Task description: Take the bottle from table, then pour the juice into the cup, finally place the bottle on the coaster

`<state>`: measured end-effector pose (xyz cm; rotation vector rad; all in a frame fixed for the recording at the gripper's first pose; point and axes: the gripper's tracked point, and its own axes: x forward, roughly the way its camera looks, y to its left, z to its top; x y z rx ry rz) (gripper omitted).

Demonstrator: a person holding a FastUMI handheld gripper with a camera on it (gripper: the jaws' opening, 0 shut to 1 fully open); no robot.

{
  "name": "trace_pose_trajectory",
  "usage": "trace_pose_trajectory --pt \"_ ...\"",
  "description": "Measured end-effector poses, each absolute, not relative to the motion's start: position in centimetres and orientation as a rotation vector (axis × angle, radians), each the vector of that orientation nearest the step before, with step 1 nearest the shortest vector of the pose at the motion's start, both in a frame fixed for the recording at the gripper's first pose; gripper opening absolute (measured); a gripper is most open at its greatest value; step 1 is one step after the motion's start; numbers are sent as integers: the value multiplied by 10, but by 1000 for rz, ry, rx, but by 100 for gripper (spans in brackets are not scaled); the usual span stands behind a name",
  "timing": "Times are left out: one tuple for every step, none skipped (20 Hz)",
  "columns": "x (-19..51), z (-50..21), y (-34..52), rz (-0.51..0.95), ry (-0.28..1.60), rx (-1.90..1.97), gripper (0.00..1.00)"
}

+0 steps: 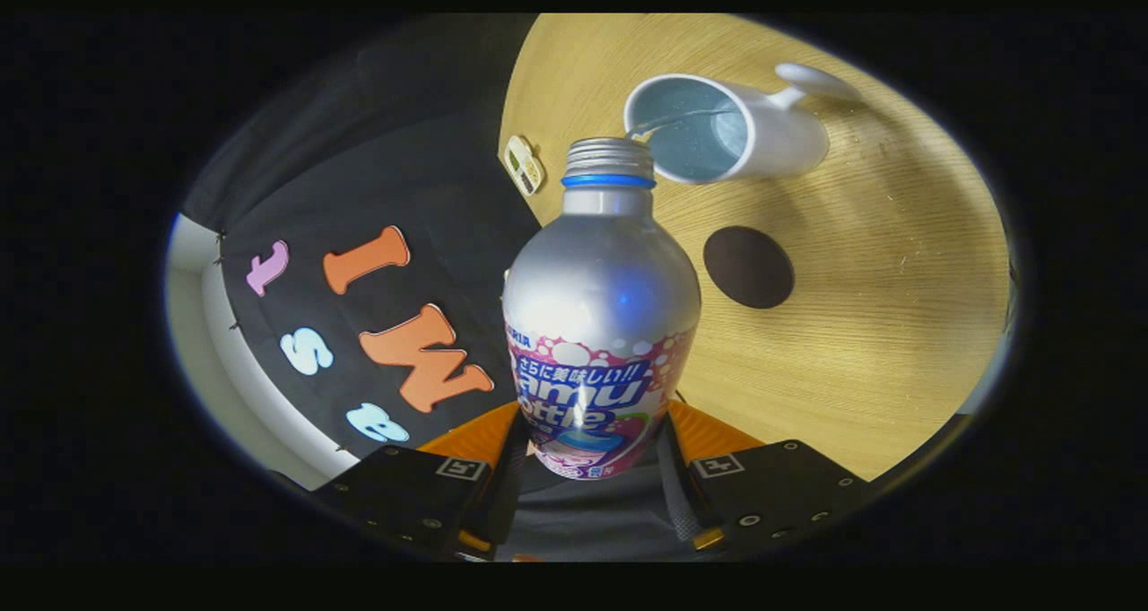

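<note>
Your bottle (599,324), smooth silver metal w/ threaded uncapped neck, pointed its long axis away from the fingers, mouth at the cup (717,131) rim, a thin stream running in. You had the gripper (592,454) clamped on its base. White cup held liquid; round dark coaster (748,266) lay mid-table (897,261), wood-grain.

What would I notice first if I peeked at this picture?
The shiny silver bottle, gripped between the gripper fingers and tipped toward the white cup, so a thin stream runs from its open mouth into the cup. Beside the bottle, on the wooden table, lies a dark round coaster with nothing on it. A small tag sits at the table's edge near the cup.
</note>
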<state>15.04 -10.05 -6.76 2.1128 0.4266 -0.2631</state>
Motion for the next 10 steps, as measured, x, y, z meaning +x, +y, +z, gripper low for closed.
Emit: trace_pose_trajectory --pt "150 -66 -100 -266 426 2122 68" --pt "150 -67 -99 -265 428 2128 68" --pt "151 -66 -99 -265 429 2133 68" --pt "153 -64 -101 -264 427 2136 68" --pt "153 -63 -102 -265 427 2137 69" --pt "155 -63 -102 -266 433 2132 68" --pt "155 -64 -102 -271 435 2131 68" --pt "156 -66 -104 -282 435 2137 68" --pt "155 -65 -105 -286 435 2147 68" --pt "156 -65 -105 -285 432 2158 68"
